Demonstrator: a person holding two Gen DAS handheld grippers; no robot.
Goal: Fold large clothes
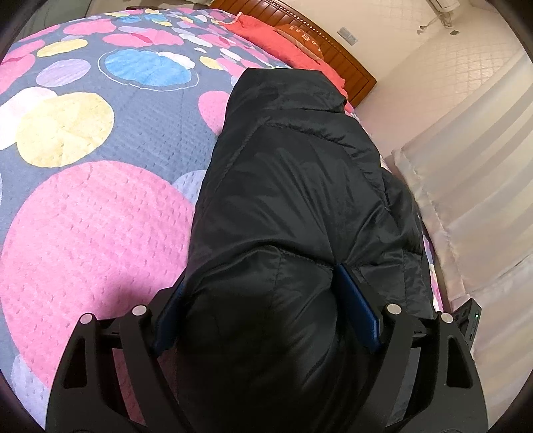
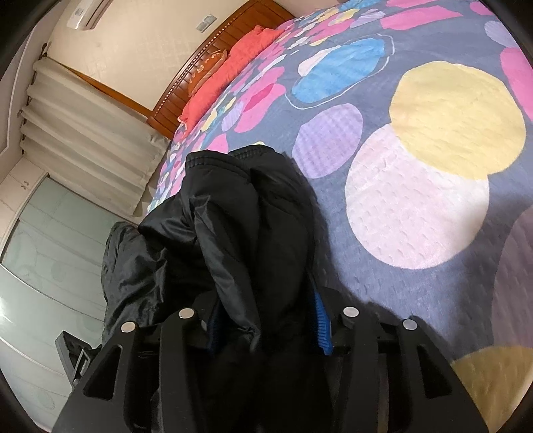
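A black padded jacket (image 1: 293, 186) is lying along one side edge of the bed (image 1: 83, 213), reaching from the near end toward the wooden headboard (image 1: 336, 50). In the left wrist view its far side is hanging over that edge, next to the pale curtain (image 1: 466, 186). The bedspread, with its big pink, yellow and blue circles, is lying bare across the rest of the bed, giving wide open room on that side. A red pillow (image 1: 266, 36) is resting against the headboard, beyond the jacket's far end.

The left hand-held gripper (image 1: 263, 293) is standing spread wide, its blue pads pinching a thick bunched fold of the jacket between them. The right hand-held gripper (image 2: 263, 316) is standing narrower, its blue pads (image 2: 321, 329) pressing on another gathered bundle of the same jacket, which is rising up between them and draping forward onto the bedspread.

In the right wrist view, pale sliding wardrobe doors (image 2: 50, 253) are standing beyond the bed's edge, and an air conditioner (image 2: 90, 11) is hanging high on the wall.
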